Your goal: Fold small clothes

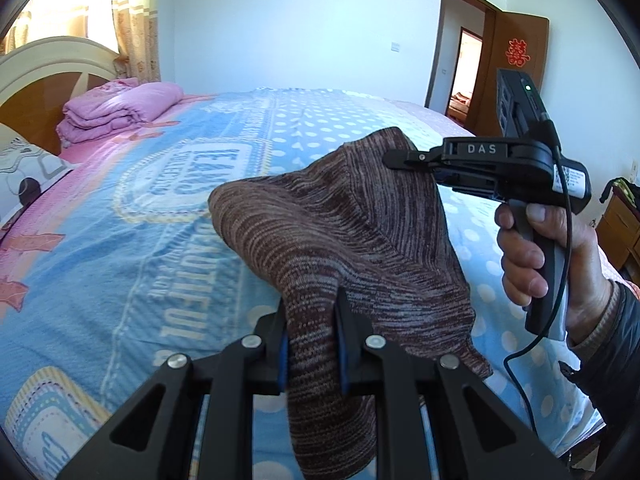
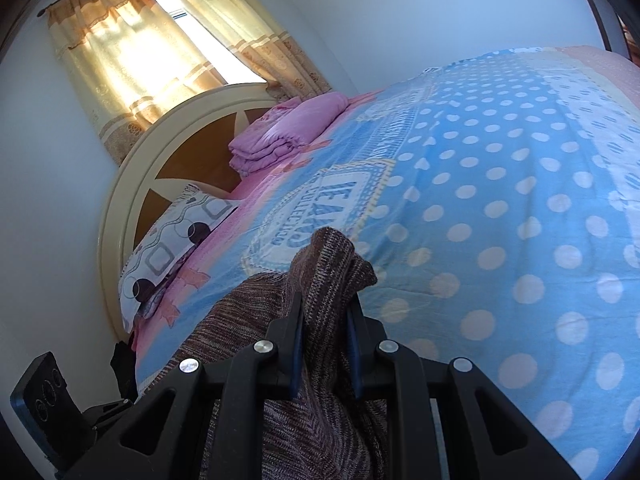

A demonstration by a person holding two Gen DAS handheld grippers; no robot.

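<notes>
A brown striped knit garment [image 1: 340, 240] hangs in the air above the bed, stretched between both grippers. My left gripper [image 1: 312, 312] is shut on its near edge, cloth bunched between the blue pads. In the left wrist view the right gripper [image 1: 404, 158] clamps the garment's far corner, held by a hand [image 1: 536, 256]. In the right wrist view the right gripper [image 2: 326, 304] is shut on a bunched fold of the garment [image 2: 328, 264], which trails down and left under the fingers. Part of the left gripper's body [image 2: 44, 404] shows at the lower left.
The bed [image 1: 120, 240] carries a blue dotted and lettered cover [image 2: 500, 220]. A folded pink quilt [image 1: 116, 116] and a patterned pillow [image 2: 172, 248] lie by the headboard [image 2: 120, 208]. A curtained window, an open wooden door [image 1: 516, 72] and a wooden bedside cabinet [image 1: 620, 232] surround it.
</notes>
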